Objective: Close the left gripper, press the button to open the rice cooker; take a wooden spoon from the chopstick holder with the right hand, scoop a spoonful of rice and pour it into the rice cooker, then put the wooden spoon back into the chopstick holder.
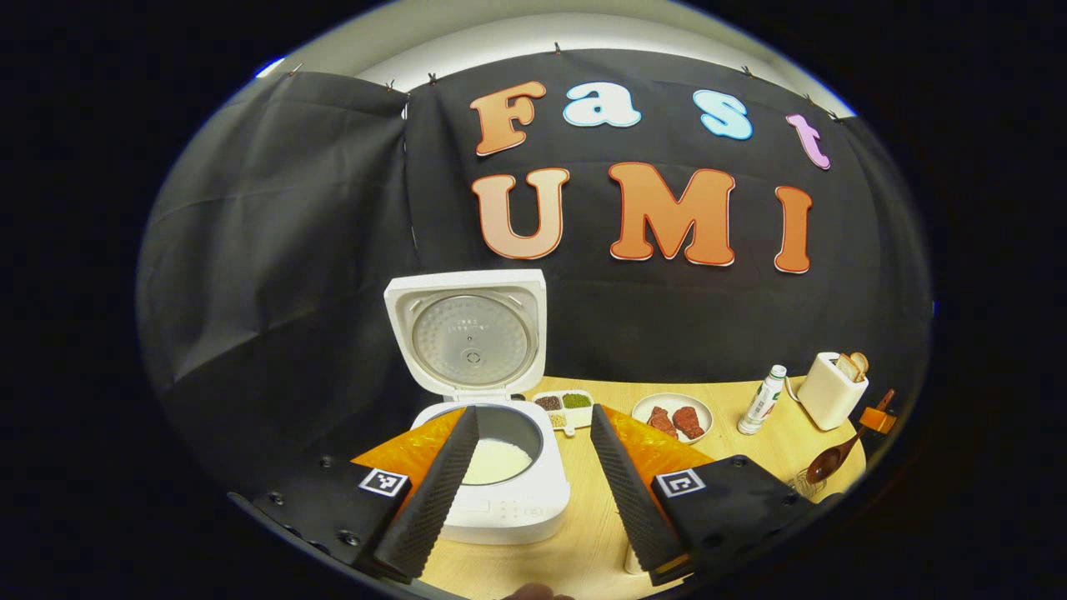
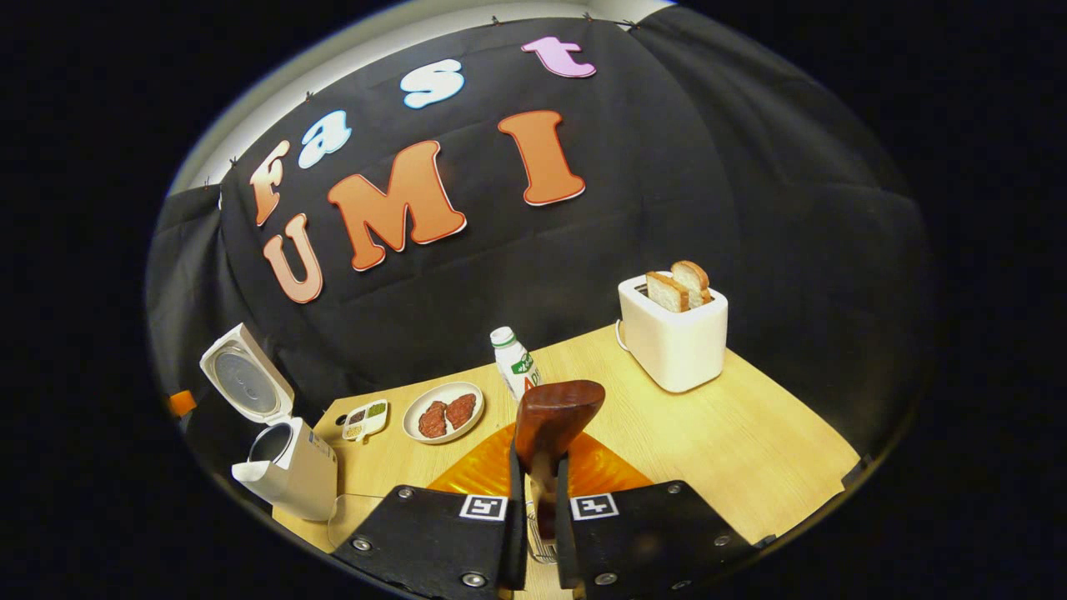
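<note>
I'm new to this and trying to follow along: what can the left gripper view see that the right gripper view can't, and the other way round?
Left gripper view: white rice inside the rice cooker pot, and the open left gripper.
Right gripper view: the right gripper shut on the wooden spoon, seen close up.
Both: the cooker's raised lid, the plate of meat, the bottle and the toaster.

Hidden and cut-off parts

The wooden spoon [image 2: 557,415] handle is covered between the right gripper [image 2: 540,533] fingers; the wire holder beneath is barely made out. The rice cooker [image 1: 508,492] front is partly masked by the left gripper [image 1: 533,492] finger.
</note>
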Demonstrator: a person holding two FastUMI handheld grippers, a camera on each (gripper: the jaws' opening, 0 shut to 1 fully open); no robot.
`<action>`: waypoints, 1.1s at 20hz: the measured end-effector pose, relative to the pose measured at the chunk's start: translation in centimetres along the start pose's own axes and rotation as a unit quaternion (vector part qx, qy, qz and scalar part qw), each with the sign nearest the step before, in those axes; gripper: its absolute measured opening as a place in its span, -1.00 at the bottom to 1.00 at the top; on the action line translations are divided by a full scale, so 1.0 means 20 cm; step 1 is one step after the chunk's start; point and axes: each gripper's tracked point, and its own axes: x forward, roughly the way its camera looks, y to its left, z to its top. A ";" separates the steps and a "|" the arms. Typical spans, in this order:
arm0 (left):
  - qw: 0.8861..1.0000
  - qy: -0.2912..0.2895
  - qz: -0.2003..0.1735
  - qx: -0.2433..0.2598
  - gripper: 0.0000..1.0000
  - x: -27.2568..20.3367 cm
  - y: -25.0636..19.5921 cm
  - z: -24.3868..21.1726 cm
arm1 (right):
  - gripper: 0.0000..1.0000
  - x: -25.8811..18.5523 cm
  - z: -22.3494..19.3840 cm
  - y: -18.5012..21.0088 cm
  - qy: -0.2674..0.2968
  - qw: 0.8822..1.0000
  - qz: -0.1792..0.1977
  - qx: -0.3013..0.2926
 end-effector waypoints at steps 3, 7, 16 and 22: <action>1.000 -0.003 -0.008 -0.003 0.89 0.01 -0.04 0.03 | -0.72 0.01 -0.06 0.00 0.011 1.000 0.012 0.018; 1.000 -0.012 0.007 -0.010 0.89 0.04 0.03 0.10 | -0.69 0.01 -0.14 -0.01 0.035 0.999 0.014 0.029; 0.996 -0.044 0.012 -0.081 0.89 0.21 0.25 0.41 | -0.44 -0.01 -0.20 0.02 0.062 0.995 0.018 0.082; 0.997 -0.045 0.041 -0.050 0.84 0.42 0.44 0.66 | 0.65 -0.06 -0.14 -0.09 0.056 0.998 -0.015 0.029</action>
